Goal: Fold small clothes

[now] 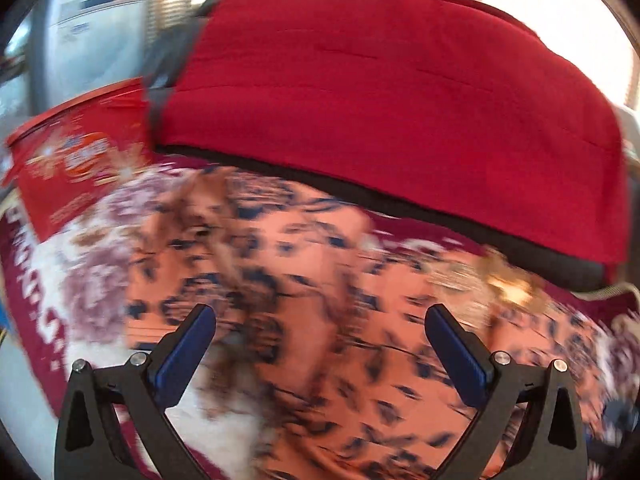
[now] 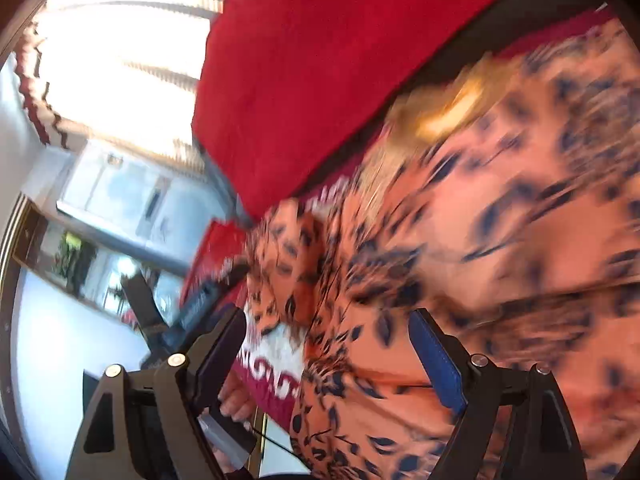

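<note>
- Left gripper: jaws spread wide, blue pads apart, nothing between them; it hangs above the cloth without touching it.
- Right gripper: jaws spread wide, nothing pinched between them; the view is rolled sideways and smeared by motion.
- Orange garment: salmon-orange cloth with a dark leaf print, lying spread on the patterned bed cover, directly beneath both grippers; its outline is blurred.
- Red cushion: a thick red pad with a dark lower edge, lying just behind the garment.
- Red printed bag: rests on the cover at the left, beside the cushion.
- In the right wrist view, the other gripper's dark frame and a hand show at lower left, beside the garment's edge.
</note>
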The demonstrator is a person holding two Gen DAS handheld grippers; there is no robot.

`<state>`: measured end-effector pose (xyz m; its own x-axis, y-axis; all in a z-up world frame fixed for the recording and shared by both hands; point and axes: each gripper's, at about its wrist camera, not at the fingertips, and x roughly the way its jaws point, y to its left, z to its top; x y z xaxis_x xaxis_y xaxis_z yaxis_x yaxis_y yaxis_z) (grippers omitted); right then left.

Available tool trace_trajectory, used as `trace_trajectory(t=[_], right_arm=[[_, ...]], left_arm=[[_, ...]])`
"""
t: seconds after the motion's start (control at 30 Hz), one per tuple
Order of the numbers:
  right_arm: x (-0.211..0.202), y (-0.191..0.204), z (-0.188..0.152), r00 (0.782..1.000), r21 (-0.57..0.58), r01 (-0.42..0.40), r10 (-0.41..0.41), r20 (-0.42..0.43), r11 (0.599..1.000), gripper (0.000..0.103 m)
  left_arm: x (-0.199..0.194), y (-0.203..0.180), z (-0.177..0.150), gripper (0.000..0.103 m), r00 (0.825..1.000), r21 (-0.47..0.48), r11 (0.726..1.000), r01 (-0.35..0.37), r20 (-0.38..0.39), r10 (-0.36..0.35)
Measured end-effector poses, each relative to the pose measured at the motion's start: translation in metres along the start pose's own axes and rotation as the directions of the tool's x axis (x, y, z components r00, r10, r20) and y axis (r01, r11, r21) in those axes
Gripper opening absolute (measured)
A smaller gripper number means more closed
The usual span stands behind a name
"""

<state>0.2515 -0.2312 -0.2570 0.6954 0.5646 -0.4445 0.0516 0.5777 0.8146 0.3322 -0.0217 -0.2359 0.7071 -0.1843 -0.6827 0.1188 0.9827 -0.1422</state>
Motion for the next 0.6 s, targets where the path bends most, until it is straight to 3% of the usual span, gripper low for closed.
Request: trace_trajectory(t=[0.07,0.13,0.27,0.37,0.5,0.6], right_arm=[[-0.040,-0.016,0.009,0.996,0.033,0.010,-0.013,0.089,0.999,0.084],[-0.057,-0.041,0.019,0.990,0.118,-0.029,0.012,0.137,0.993,0.074],[-0.051,-0.080,0.035,0.991,0.287,-0.041,0.004,0.131,0.957,0.074],[-0.041,-0.086,0.043,0.993,0.319,-0.057,0.021,0.114,0.946,0.074],[-0.018,-0.075,0.051,0.997,0.310,0.021,-0.041,0.059,0.950,0.074],[0.011,-0.057,0.055,0.998,0.299,0.056,-0.065,0.018,0.953,0.075]], left_arm=[[-0.005,-0.023,-0.008,0.103,0.996,0.061,0.994,0.093,-0.012,-0.093],[-0.007,-0.044,-0.015,0.103,0.990,0.116,0.983,0.139,-0.029,-0.136],[0.010,-0.084,-0.036,0.103,0.997,0.260,0.964,0.048,-0.067,-0.032],[0.026,-0.087,-0.042,0.103,0.993,0.299,0.954,-0.031,-0.103,0.064],[0.020,-0.055,-0.025,0.103,0.990,0.218,0.968,-0.121,-0.046,0.134],[0.014,-0.011,-0.009,0.103,0.977,0.099,0.972,-0.211,-0.021,0.214]])
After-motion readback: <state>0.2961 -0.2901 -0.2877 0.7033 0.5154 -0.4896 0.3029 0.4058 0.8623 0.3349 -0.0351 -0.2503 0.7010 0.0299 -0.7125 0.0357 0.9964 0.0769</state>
